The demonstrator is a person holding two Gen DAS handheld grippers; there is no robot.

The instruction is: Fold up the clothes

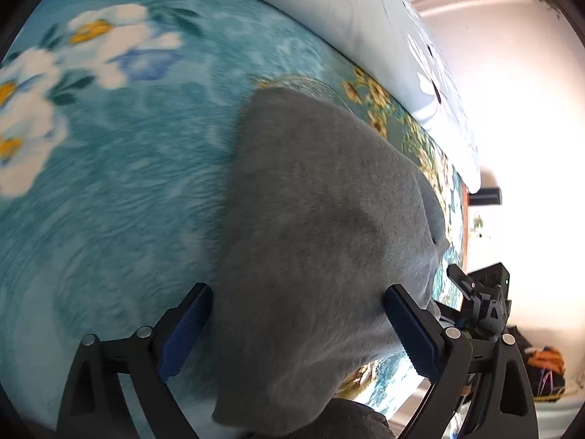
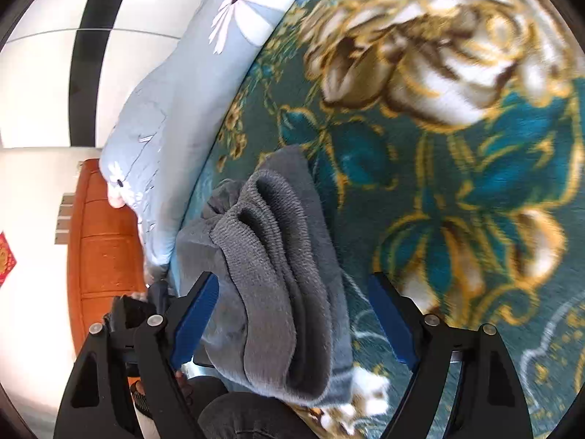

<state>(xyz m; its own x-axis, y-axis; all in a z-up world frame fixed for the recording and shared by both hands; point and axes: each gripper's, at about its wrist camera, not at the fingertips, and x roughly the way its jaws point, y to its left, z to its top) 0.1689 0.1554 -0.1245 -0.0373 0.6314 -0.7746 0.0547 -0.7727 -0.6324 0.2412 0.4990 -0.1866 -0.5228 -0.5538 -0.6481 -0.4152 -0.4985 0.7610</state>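
Bed covered by a teal blanket [image 1: 120, 183] printed with white and yellow flowers; in the right wrist view its pattern shows large cream and gold blooms. A pale blue pillow [image 2: 164, 84] with white daisy print lies along the blanket's edge. An orange-brown wooden cabinet [image 2: 104, 241] stands beyond the pillow. Red paper decoration [image 2: 5, 258] on the white wall. Orange and dark items [image 1: 546, 369] lie at floor level, blurred.

Grey garment [image 1: 314, 226]; teal floral blanket [image 1: 120, 183]; pale-blue daisy pillow [image 2: 164, 102].
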